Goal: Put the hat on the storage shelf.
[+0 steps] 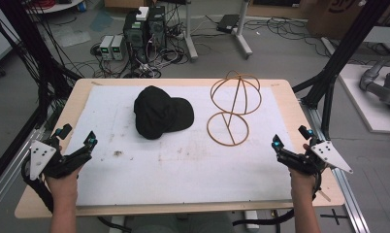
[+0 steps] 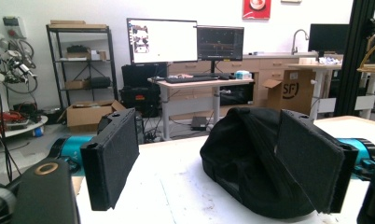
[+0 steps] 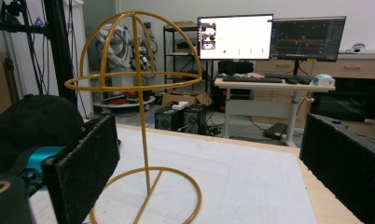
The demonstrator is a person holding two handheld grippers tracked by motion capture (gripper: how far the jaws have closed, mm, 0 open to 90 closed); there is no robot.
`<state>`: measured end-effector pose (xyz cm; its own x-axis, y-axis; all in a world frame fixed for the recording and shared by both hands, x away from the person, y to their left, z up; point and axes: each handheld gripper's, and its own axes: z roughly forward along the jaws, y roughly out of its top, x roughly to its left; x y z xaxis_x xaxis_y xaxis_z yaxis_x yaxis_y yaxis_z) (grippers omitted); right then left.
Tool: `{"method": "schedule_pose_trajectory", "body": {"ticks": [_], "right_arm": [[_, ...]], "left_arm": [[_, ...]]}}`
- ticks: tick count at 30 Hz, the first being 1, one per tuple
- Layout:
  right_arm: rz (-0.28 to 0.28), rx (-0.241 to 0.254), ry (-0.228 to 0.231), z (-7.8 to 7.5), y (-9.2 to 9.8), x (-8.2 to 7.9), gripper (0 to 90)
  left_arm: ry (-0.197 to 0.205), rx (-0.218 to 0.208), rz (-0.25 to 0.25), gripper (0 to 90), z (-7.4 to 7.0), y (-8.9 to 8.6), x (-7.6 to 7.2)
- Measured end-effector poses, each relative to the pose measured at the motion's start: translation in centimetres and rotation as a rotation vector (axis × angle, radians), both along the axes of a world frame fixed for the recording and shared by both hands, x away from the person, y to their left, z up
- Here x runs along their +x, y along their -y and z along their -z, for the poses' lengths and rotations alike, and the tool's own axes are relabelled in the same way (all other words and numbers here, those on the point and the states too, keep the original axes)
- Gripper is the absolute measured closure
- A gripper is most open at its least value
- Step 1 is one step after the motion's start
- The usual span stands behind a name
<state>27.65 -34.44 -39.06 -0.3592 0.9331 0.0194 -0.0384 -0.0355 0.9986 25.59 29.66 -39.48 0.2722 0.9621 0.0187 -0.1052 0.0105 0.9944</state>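
A black baseball cap (image 1: 160, 112) lies on the white mat (image 1: 149, 165), left of centre toward the back. To its right stands a gold wire hat stand (image 1: 232, 104) with a dome top and ring base. My left gripper (image 1: 76, 136) rests at the table's left edge, jaws open and empty. In the left gripper view the cap (image 2: 251, 158) lies ahead between the open pads (image 2: 112, 158). My right gripper (image 1: 289, 138) sits at the right edge, open and empty. In the right gripper view the stand (image 3: 139, 116) rises ahead, with the cap (image 3: 31, 126) at the left.
The wooden table (image 1: 300, 111) edges the mat on all sides. Black frame posts (image 1: 329, 92) stand at both sides of the table. On the floor beyond are computers (image 1: 144, 29), cables and desk legs.
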Motion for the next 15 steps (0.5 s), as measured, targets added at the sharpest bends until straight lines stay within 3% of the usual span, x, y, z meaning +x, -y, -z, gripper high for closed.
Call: {"method": "schedule_pose_trajectory", "body": {"ticks": [15], "right_arm": [[-0.007, 0.003, -0.001, 0.06, 0.16, 0.02, 4.4]], "left_arm": [[-0.004, -0.005, 0.006, 22.4, -0.15, 0.23, 0.17]]}}
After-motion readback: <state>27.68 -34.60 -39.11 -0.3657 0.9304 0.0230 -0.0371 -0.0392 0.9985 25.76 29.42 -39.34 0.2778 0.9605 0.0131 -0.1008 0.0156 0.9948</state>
